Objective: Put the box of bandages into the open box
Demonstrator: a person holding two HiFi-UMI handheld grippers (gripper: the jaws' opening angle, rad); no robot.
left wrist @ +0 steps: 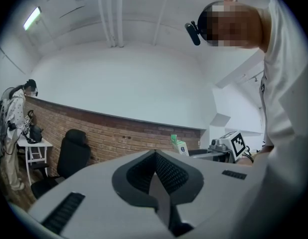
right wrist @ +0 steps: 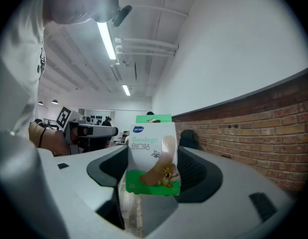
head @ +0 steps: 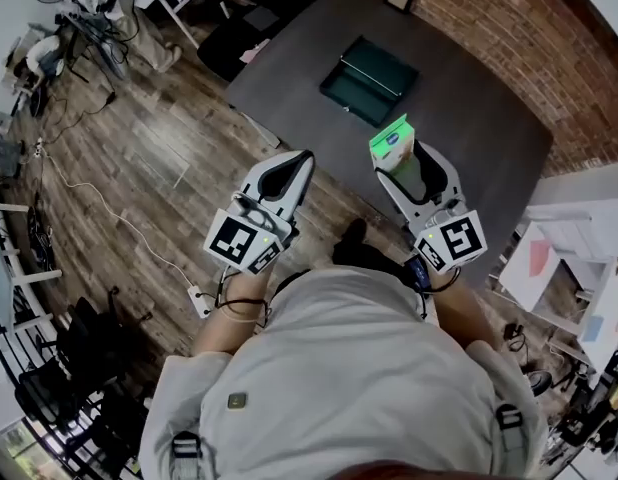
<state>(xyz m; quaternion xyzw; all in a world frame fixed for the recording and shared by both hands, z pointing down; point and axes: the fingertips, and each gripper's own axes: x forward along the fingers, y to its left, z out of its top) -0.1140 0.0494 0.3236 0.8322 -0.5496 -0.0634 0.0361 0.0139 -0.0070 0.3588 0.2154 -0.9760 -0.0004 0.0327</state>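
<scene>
Bandage box (right wrist: 151, 153) clamped upright between right gripper (head: 404, 168) fingers, sticking out past the tips, well short of open box (head: 367, 81) on worktop (head: 479, 128). Left gripper (left wrist: 156, 158) fingers together, empty. Risk: the grip looks low on the box, so it could tilt or slip mid-carry.
</scene>
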